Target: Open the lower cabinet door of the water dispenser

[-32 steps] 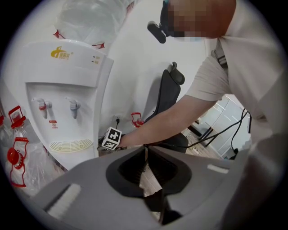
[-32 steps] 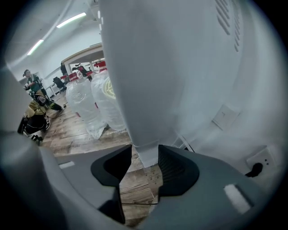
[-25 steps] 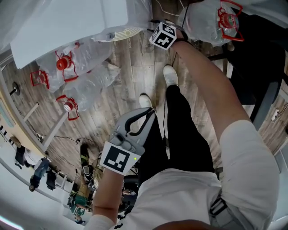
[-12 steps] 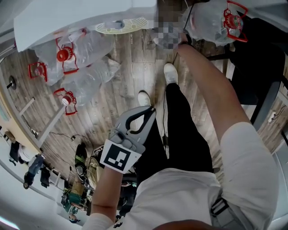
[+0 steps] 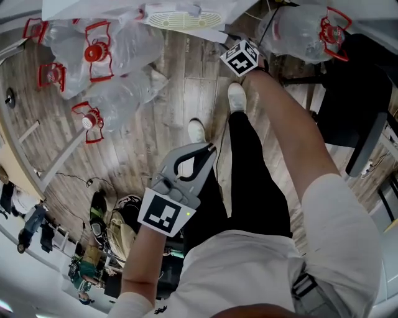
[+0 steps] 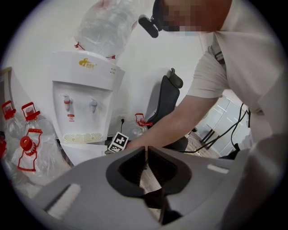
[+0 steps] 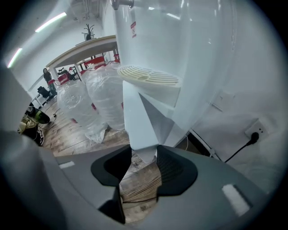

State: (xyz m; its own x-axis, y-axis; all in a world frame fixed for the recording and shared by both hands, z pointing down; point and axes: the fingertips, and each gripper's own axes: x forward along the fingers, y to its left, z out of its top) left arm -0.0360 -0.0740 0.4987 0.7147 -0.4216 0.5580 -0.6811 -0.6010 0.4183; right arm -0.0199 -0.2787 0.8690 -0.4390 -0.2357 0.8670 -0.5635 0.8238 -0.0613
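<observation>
The white water dispenser [image 6: 85, 99] carries an upturned bottle, and its drip tray [image 5: 177, 18] shows at the top of the head view. Its lower cabinet door [image 7: 140, 117] is swung out as a white panel whose lower corner sits between the jaws of my right gripper [image 7: 143, 157], which is shut on it. In the head view that right gripper [image 5: 231, 46] reaches under the drip tray with its marker cube facing up. My left gripper [image 5: 208, 148] hangs back by the person's legs, shut and holding nothing, and its tips [image 6: 146, 150] meet.
Several empty water jugs with red handles [image 5: 99, 62] lie on the wooden floor left of the dispenser, and one more [image 5: 305, 28] lies to its right. A black office chair [image 6: 166, 99] and dark furniture [image 5: 348, 87] stand at the right. Power cables trail behind the dispenser.
My right gripper has shifted rightward and away from the dispenser's front, drawing the door out with it. The left gripper has barely moved.
</observation>
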